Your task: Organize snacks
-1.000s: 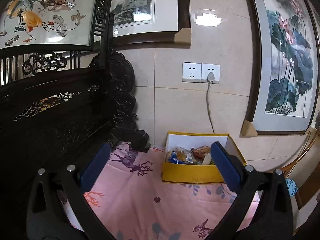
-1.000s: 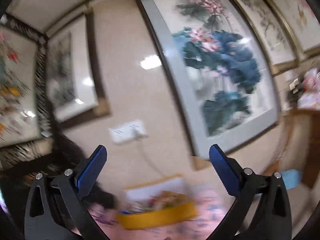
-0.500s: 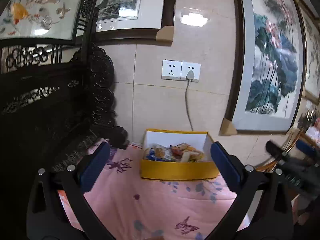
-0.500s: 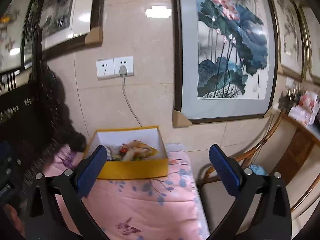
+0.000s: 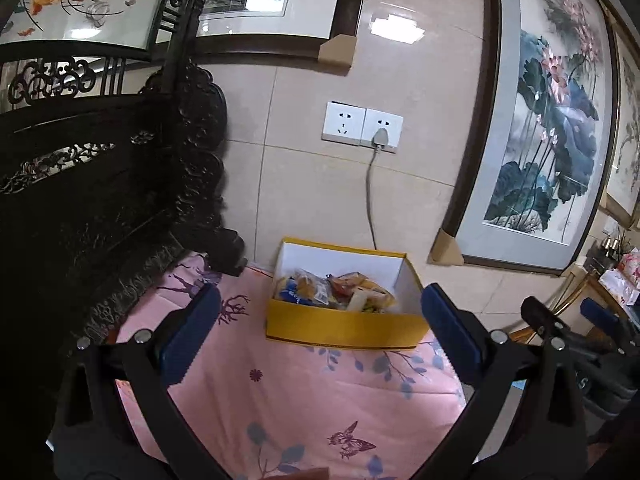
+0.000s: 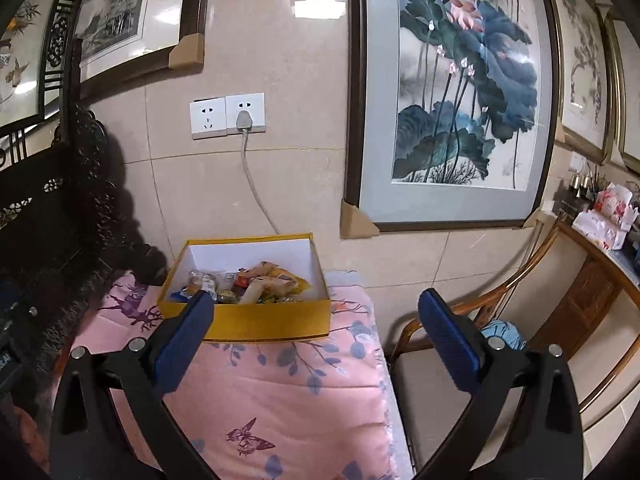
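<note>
A yellow box [image 5: 344, 330] [image 6: 256, 322] with a white inside stands at the far end of a pink patterned cloth [image 5: 304, 396] [image 6: 280, 404], against the tiled wall. Several wrapped snacks [image 5: 332, 292] [image 6: 248, 284] lie piled inside it. My left gripper [image 5: 320, 336] hangs open above the cloth, short of the box, with nothing between its blue pads. My right gripper [image 6: 316, 334] is open too and holds nothing; its left finger overlaps the box's front left corner in the right wrist view. The right gripper also shows at the right edge of the left wrist view [image 5: 568, 320].
Dark carved wooden furniture [image 5: 92, 208] borders the cloth on the left. A wooden chair [image 6: 472, 344] stands right of the cloth, and a side table [image 6: 600, 240] with clutter lies further right. A cable [image 6: 256, 188] runs from a wall socket down behind the box.
The right gripper has swung down from the wall and steadied facing the box. The left gripper has drifted so the box sits more centred, and the right gripper now shows at its right.
</note>
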Demonstrator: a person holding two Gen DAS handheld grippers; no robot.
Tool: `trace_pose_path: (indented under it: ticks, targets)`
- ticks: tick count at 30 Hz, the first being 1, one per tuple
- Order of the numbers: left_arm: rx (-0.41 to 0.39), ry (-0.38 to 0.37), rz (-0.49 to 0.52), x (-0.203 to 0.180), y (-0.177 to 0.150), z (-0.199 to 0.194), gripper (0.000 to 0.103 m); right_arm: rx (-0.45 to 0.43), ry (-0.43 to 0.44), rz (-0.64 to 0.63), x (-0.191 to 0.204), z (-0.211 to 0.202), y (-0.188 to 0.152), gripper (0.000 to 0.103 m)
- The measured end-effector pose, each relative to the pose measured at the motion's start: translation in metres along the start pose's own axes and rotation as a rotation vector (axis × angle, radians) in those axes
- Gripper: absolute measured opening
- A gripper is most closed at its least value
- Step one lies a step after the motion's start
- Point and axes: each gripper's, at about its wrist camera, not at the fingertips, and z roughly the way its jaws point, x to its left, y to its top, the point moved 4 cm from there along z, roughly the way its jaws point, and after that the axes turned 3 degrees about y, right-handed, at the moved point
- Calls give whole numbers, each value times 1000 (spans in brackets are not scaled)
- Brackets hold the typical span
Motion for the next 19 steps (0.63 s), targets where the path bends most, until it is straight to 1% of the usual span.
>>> trace_pose_path:
  ticks: [2,4,6,8,10,11,16,19]
  targets:
    - [21,-37,-9,-4,-1,0,101,11,-9,-13,0,0,-2,102]
    - [27,-47,1,-8,-1,-1,101,22,-20,-22,0,2,-6,102]
    - [25,-30,65,-15,-3,-3,101,36,-14,-7,-2,4,-11,102]
    - [26,10,156,-23,-7,-4,101,57,-10,1,-3,7,-15,102]
    - [11,47,202,-28,-9,-6,101,67,-19,2,-5,6,-18,102]
    - [7,52,222,-30,-10,-8,101,65,-23,3,-5,5,-19,102]
    - [41,28,185,-30,-9,-11,101,54,-42,15,-10,-3,-19,102]
    - [32,50,216,-31,-11,-13,101,15,-47,40,-16,-12,-16,102]
